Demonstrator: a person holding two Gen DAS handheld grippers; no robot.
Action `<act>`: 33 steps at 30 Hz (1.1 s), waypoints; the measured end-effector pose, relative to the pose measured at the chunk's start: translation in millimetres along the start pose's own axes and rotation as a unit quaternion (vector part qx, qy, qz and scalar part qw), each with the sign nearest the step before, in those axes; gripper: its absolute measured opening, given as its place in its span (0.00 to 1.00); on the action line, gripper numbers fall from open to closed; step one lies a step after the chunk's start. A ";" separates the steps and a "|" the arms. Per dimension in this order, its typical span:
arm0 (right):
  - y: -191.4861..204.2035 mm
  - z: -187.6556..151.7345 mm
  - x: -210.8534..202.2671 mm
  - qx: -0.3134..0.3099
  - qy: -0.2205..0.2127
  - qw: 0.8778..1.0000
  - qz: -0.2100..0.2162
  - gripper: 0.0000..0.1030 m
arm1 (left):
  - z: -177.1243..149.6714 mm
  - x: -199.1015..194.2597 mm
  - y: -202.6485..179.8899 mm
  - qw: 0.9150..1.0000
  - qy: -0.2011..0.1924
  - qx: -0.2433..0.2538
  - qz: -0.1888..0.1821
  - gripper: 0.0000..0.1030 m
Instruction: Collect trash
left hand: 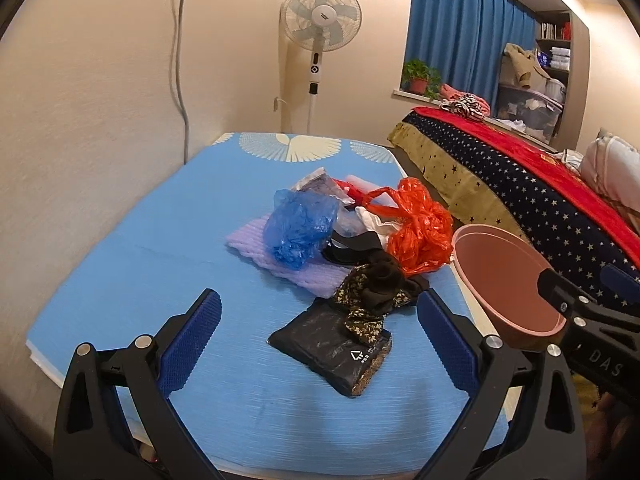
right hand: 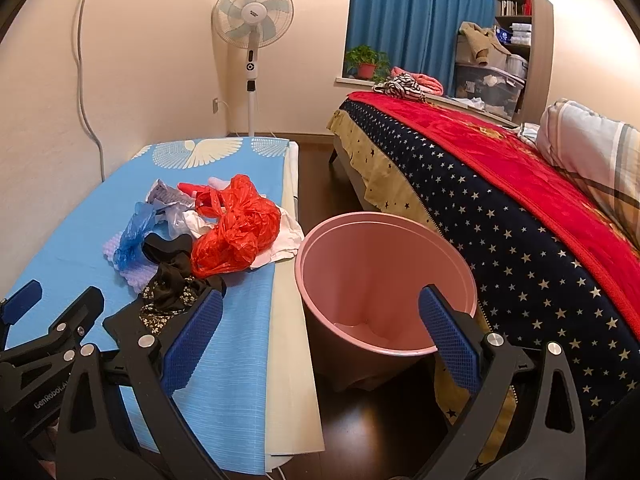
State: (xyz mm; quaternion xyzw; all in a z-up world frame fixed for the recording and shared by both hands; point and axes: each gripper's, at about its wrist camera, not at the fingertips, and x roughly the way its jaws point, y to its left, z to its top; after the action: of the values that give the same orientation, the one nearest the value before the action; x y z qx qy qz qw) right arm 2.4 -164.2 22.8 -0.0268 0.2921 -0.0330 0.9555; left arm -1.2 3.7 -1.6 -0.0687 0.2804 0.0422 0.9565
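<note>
A pile of trash lies on the blue table (left hand: 120, 264): a blue plastic bag (left hand: 300, 226), an orange plastic bag (left hand: 420, 232), a black packet (left hand: 332, 346), a black floral scrap (left hand: 376, 294), a lilac foam sheet (left hand: 256, 246) and white paper (left hand: 372, 218). A pink bin (right hand: 384, 272) stands on the floor right of the table, with something pale at its bottom. My left gripper (left hand: 320, 316) is open and empty, just short of the black packet. My right gripper (right hand: 320, 320) is open and empty, above the bin's near rim. The orange bag (right hand: 236, 228) also shows in the right wrist view.
A bed with a starred blanket (right hand: 520, 248) and red cover stands right of the bin. A standing fan (right hand: 252, 40) is at the back wall. Dark floor (right hand: 360, 420) runs between table and bed. A cable hangs down the left wall (left hand: 178, 60).
</note>
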 end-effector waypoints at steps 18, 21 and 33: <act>2.3 1.8 -0.2 -0.003 0.000 1.000 0.000 0.93 | -1.4 0.4 -3.2 1.000 0.006 0.002 -0.009 0.92; 2.8 2.0 -0.2 -0.004 0.000 1.000 0.000 0.93 | -1.8 -0.2 -3.5 1.000 0.006 0.002 -0.010 0.92; 1.9 1.8 -0.4 -0.004 0.001 1.000 0.001 0.93 | -2.1 -1.4 -4.1 1.000 0.006 0.002 -0.013 0.92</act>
State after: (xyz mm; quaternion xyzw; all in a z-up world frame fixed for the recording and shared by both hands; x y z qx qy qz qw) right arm 3.1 -162.2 24.4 -0.0298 0.2934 -0.0308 0.9550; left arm -3.0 -0.8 -2.1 -0.0706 0.2854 0.0285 0.9554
